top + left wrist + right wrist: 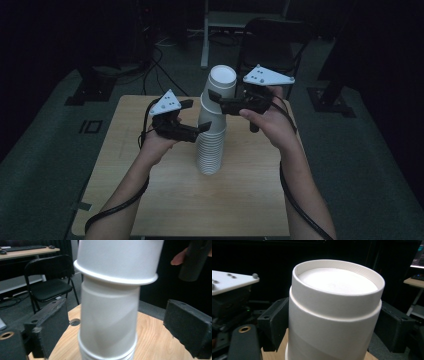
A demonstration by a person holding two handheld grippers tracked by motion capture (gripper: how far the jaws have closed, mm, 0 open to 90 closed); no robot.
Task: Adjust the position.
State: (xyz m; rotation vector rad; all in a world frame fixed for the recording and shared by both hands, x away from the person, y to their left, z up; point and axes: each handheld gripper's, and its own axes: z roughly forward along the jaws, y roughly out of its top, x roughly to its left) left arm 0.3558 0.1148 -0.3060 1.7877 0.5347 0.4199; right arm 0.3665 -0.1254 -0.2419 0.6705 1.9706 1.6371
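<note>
Standing near the middle of the table point(150, 200), a tall stack of white cups point(210, 150) is seen in the high view, mouths down, with bare tabletop on all sides and the front edge well clear. The top cup point(220, 85) is tilted and raised partly off the stack, its rolled rim overhanging the cup beneath. The left gripper point(202, 128) is positioned at mid-height of the stack; in the left gripper view its jaws are spread to either side of the cup wall, apart from it, so nothing is clamped. The right gripper point(214, 97) is set around the top cup; in the right gripper view the jaws flank the cup closely, but whether they press on it cannot be told. The cups are smooth, matte, tapered cylinders with rolled rims and recessed bases. The jaw pads are black, blocky and rough-surfaced. The table is of pale wood-grain laminate with rounded corners. A black folding chair point(270, 45) stands beyond the far edge.
</note>
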